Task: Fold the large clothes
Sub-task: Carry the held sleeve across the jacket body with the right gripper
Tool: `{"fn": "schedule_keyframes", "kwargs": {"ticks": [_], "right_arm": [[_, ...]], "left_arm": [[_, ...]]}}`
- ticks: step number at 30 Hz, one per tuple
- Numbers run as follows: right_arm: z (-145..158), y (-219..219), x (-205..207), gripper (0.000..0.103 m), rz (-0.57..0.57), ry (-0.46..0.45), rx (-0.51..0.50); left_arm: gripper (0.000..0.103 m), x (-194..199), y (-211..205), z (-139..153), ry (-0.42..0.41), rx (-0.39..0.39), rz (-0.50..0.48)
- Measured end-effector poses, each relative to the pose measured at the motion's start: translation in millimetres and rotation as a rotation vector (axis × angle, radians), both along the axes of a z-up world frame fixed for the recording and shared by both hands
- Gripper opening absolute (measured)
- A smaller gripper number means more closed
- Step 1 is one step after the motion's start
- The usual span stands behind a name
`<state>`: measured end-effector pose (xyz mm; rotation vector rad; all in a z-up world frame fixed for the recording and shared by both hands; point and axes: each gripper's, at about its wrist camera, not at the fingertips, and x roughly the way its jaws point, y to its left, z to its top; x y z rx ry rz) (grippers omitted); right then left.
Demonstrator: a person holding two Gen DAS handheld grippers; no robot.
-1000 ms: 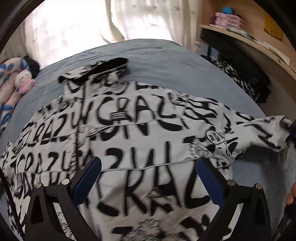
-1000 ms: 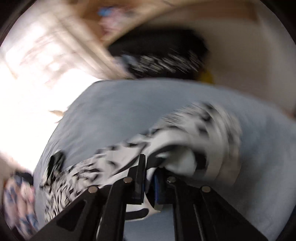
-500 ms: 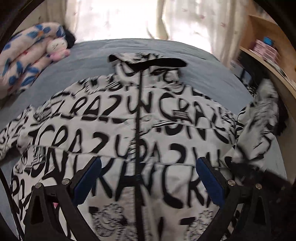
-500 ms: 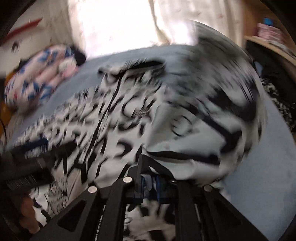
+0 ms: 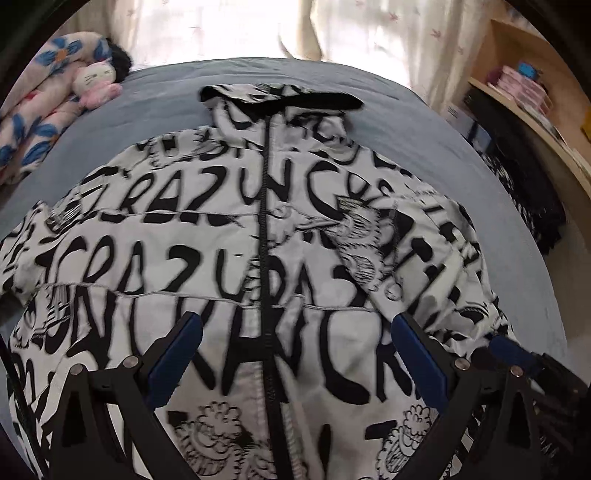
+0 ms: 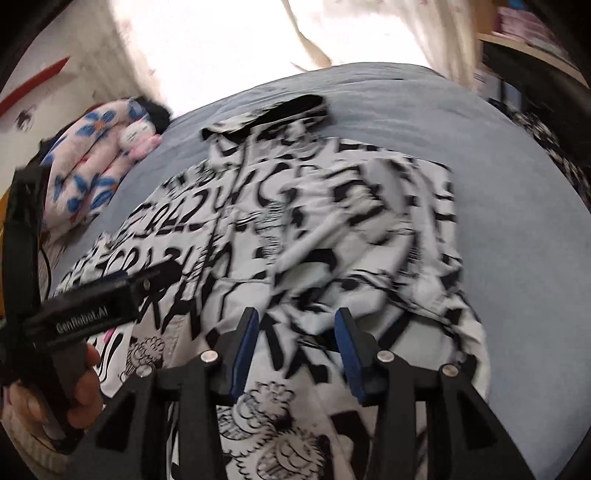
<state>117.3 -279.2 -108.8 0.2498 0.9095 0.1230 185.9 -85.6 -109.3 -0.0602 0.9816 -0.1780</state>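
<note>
Black-lettered white jacket [image 5: 229,266], grey-blue bed [image 5: 424,140]

This is a bedroom in a home; a bed [image 5: 424,122] under a grey-blue sheet fills the middle, with a flowered quilt [image 5: 44,110] and a small pink-and-white plush cat [image 5: 94,83] lying at its far left corner. Pale curtains [image 5: 369,33] glow with daylight behind the bed; a wooden shelf [image 5: 532,110] on the right carries small boxes, with dark clothes heaped beneath it.

White zip-front jacket with black lettering print [image 5: 229,266] lies front-up on the blue bed — right sleeve [image 5: 417,251] folded inward across the chest.
</note>
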Motion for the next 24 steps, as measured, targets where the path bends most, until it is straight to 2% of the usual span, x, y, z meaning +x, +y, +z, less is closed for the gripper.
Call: {"fn": "schedule_keyframes", "kwargs": {"ticks": [8, 14, 17, 21, 22, 23, 24], "right_arm": [[-11, -44, -12, 0.043, -0.177, 0.047, 0.039], [-16, -62, -21, 0.043, -0.214, 0.048, 0.067], [-20, -66, -24, 0.043, -0.22, 0.055, 0.076], [-26, -71, -26, 0.043, -0.227, 0.062, 0.092], [-27, -73, -27, 0.043, -0.229, 0.064, 0.093], [-27, -73, -28, 0.043, -0.23, 0.062, 0.092], [-27, -73, -30, 0.043, -0.229, 0.061, 0.09]], "left_arm": [[0.101, 15, -70, -5, 0.016, 0.043, -0.141], [0.101, 39, -129, -14, -0.018, 0.18, -0.179], [0.101, 50, -156, -26, 0.0, 0.231, -0.208], [0.101, 58, -184, -49, 0.018, 0.341, -0.237], [0.097, 58, -186, -52, 0.015, 0.354, -0.242], [0.067, 59, -186, -53, 0.008, 0.351, -0.255], [0.029, 61, -185, -52, 0.015, 0.341, -0.268]]}}
